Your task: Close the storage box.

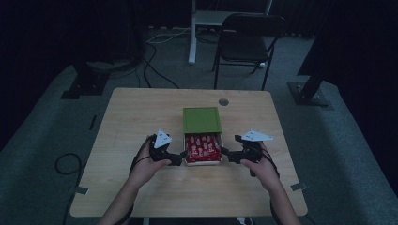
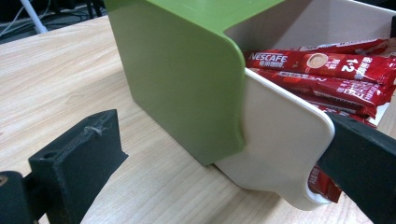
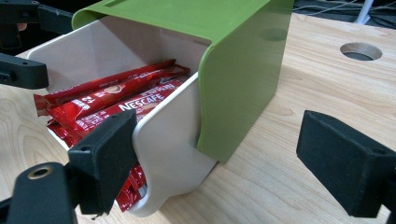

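Note:
A green cover [image 1: 202, 119] [image 2: 177, 74] [image 3: 243, 60] lies at the table's middle, with a white drawer [image 1: 202, 162] [image 2: 280, 154] [image 3: 168, 140] slid out toward me. Red Nescafe sachets [image 1: 202, 146] [image 2: 327, 65] [image 3: 116, 102] fill the drawer. My left gripper [image 1: 180, 157] [image 2: 222, 140] is open, its jaws straddling the drawer's left side wall near the front corner. On the other side my right gripper [image 1: 224, 152] [image 3: 219, 135] is also open, one jaw over the sachets and the other outside the wall. Neither pair of jaws visibly presses on the wall.
The wooden table [image 1: 141, 117] has a round cable hole [image 1: 223, 101] [image 3: 360, 50] behind the box. A black folding chair [image 1: 248, 37] and a white stand stand beyond the far edge. Cables lie on the floor at the left.

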Tool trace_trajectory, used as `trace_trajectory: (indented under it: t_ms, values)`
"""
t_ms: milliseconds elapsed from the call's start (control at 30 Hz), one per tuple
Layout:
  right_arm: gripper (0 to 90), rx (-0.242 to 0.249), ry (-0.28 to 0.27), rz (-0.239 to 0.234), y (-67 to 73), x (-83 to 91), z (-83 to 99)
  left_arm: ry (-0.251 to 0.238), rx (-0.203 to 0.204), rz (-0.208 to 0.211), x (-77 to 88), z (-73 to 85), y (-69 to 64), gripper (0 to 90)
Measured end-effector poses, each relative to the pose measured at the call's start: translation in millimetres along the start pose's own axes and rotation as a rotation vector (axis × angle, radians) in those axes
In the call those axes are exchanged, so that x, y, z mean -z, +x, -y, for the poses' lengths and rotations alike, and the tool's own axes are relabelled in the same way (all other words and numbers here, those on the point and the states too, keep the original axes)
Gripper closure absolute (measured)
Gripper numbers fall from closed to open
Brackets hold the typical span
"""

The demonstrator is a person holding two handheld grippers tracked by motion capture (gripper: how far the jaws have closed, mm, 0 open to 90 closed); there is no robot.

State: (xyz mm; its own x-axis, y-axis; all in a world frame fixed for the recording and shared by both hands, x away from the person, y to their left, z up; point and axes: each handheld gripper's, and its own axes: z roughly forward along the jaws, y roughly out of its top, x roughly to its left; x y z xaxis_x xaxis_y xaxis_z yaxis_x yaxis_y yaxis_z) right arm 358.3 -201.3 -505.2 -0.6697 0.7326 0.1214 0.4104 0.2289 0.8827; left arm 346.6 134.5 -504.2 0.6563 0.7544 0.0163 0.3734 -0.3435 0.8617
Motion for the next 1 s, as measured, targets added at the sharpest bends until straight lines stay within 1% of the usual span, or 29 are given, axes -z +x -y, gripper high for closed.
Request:
trace_trajectory:
  t_ms: [67, 267, 433, 767, 1000]
  values:
    - [12.7, -0.005, 0.0, 0.002, -0.8, -1.2, -0.9, 0.0, 0.005, 0.0, -1.1, -0.5, 0.6, 2.2]
    - [12.7, -0.009, 0.001, 0.01, -3.1, -4.4, -3.0, 0.003, 0.002, -0.003, -3.7, -2.6, 3.5, 2.2]
    - [12.7, -0.018, -0.004, 0.014, -4.7, -7.1, -3.8, -0.003, 0.018, -0.005, -6.0, -2.7, 6.3, 2.2]
    - [12.8, -0.004, -0.003, 0.043, -6.0, -13.3, -8.1, -0.005, 0.007, -0.023, -9.9, -5.9, 9.7, 2.1]
    - [13.0, -0.008, -0.004, 0.052, -7.8, -17.6, -10.1, -0.003, 0.002, -0.032, -12.6, -8.1, 11.9, 2.2]
